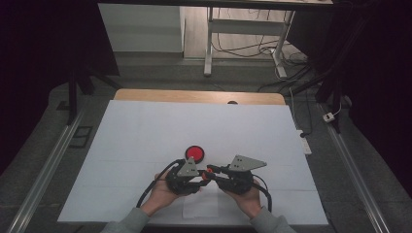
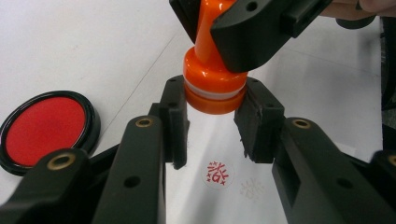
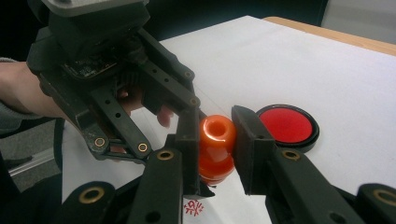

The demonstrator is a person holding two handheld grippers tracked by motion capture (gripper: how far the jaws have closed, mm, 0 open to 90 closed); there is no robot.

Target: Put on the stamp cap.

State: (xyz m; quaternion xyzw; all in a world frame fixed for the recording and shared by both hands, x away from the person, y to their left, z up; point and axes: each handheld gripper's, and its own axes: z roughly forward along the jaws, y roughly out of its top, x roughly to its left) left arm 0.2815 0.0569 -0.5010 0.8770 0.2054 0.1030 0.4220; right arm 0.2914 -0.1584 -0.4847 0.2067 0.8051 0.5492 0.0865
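Note:
An orange stamp (image 2: 212, 79) hangs upright just above the white paper (image 1: 194, 126), held between both grippers. My left gripper (image 2: 215, 116) is shut on the stamp's wide base, one pad on each side. My right gripper (image 3: 217, 135) is shut on the stamp's narrow handle (image 3: 216, 133) higher up. In the high view the two grippers meet near the table's front middle, with the stamp (image 1: 206, 173) between them. A red stamped mark (image 2: 218, 172) and a fainter one (image 2: 251, 188) lie on the paper below the stamp.
A round red ink pad (image 1: 195, 153) in a black rim sits open on the paper just beyond the grippers. The paper covers most of the wooden table (image 1: 194, 95). Dark floor, rails and a desk frame (image 1: 209, 43) lie past the far edge.

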